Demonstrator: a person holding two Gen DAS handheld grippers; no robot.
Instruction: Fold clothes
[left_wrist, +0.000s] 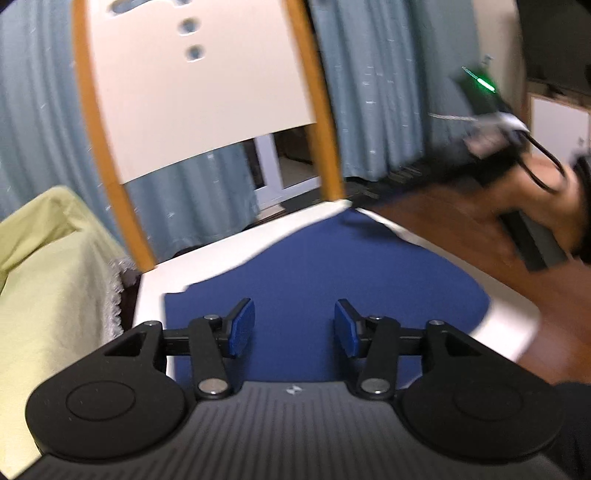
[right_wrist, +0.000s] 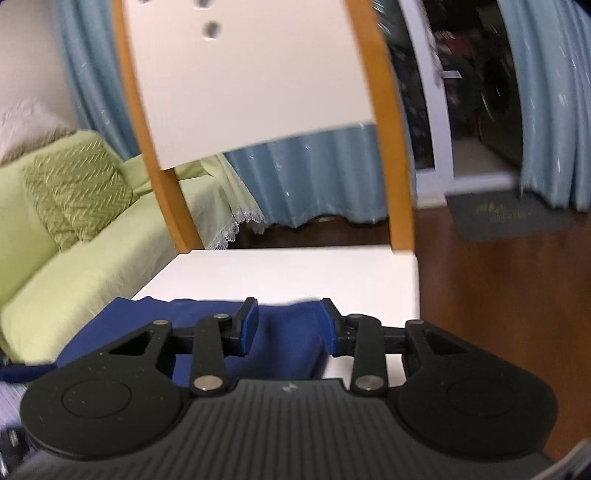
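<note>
A dark blue garment (left_wrist: 317, 273) lies flat on the white seat (left_wrist: 155, 291) of a chair. My left gripper (left_wrist: 294, 328) is open and empty, its blue pads hovering over the garment's near part. In the right wrist view the same blue garment (right_wrist: 288, 332) covers the near left of the seat (right_wrist: 295, 273) and hangs off its left edge. My right gripper (right_wrist: 289, 325) is open, with the cloth's far edge lying between and below the pads. The right gripper (left_wrist: 517, 147) also shows, blurred, at the far right of the left wrist view, off the chair.
The chair back (left_wrist: 199, 92) is white with orange wooden posts (left_wrist: 325, 122). A light green sofa (right_wrist: 74, 221) stands to the left. Blue curtains (right_wrist: 317, 177) and a glass door are behind. The floor (right_wrist: 498, 295) is dark wood with a grey mat (right_wrist: 509, 218).
</note>
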